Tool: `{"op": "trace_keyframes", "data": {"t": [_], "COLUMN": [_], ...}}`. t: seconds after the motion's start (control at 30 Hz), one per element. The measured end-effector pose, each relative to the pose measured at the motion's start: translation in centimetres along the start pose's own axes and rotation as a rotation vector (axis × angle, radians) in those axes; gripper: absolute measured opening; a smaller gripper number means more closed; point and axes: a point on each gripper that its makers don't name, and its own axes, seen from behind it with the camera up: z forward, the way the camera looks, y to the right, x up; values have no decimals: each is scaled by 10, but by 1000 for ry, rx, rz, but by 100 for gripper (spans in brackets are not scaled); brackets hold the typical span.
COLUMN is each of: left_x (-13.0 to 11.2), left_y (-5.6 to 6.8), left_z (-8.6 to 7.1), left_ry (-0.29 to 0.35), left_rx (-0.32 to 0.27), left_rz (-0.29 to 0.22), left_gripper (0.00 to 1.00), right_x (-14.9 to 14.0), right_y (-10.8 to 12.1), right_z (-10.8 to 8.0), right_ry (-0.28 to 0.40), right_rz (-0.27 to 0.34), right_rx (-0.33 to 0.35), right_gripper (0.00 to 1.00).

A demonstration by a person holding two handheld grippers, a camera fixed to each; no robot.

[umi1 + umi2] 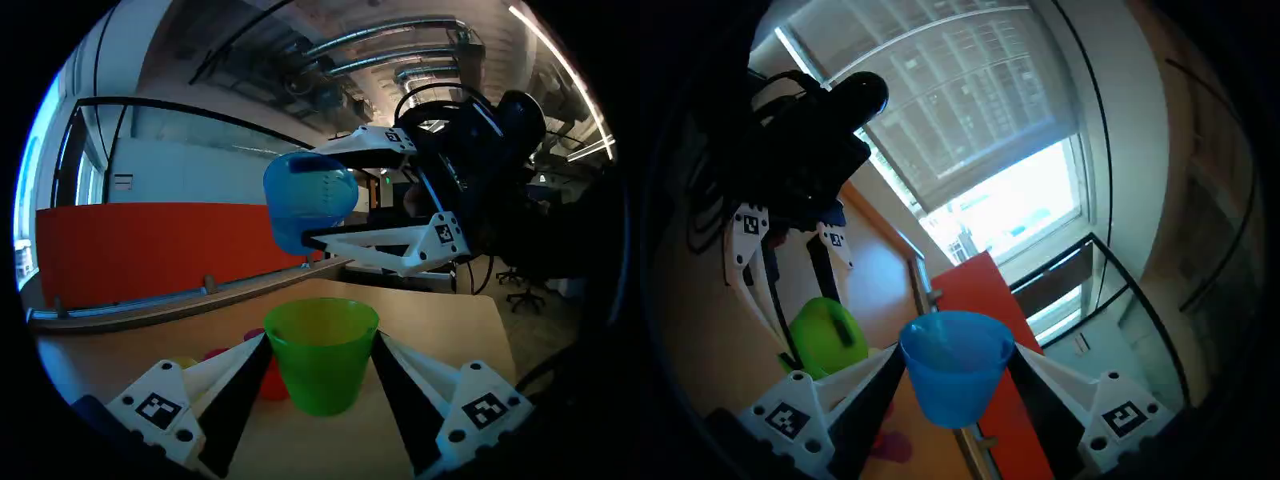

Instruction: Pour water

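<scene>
- We are in a big room with pipes (pixel 384 48) on the ceiling, a red wall panel (pixel 144 248) and a light wooden table (pixel 448 320).
- The green cup (pixel 322 368) stands upright on the table. The left gripper (pixel 320 340) has one finger on each side of it and squeezes it tight.
- The blue cup (pixel 308 204) is up in the air. The right gripper (pixel 314 194) pinches it from both sides.
- The blue cup is tipped far over, almost on its side.
- Here is what matters most: in the left gripper view the blue cup hangs above the green cup, a little to the left and farther back. The two cups do not touch.
- We see no water falling, and we cannot tell if there is water in the blue cup.
- We think the pouring is under way. The blue cup's lip has to sit right over the green cup's open top, or the water will land on the table.
</scene>
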Motion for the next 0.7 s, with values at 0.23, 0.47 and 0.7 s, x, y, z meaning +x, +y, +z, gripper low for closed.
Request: {"op": "trace_keyframes", "data": {"t": [0.23, 0.47, 0.7], "left_x": [0, -1, -1], "left_y": [1, 2, 3], "left_z": [2, 2, 0], "left_ry": [0, 0, -3], "left_rx": [-5, -7, -13], "left_rz": [-1, -2, 1], "left_gripper": [85, 85, 85], "right_x": [1, 1, 2], "right_y": [2, 4, 5], "right_z": [-1, -1, -1], "right_ry": [-2, -3, -1], "right_rz": [-41, -68, -96], "right_rx": [-7, -15, -22], "right_gripper": [92, 91, 91]}}
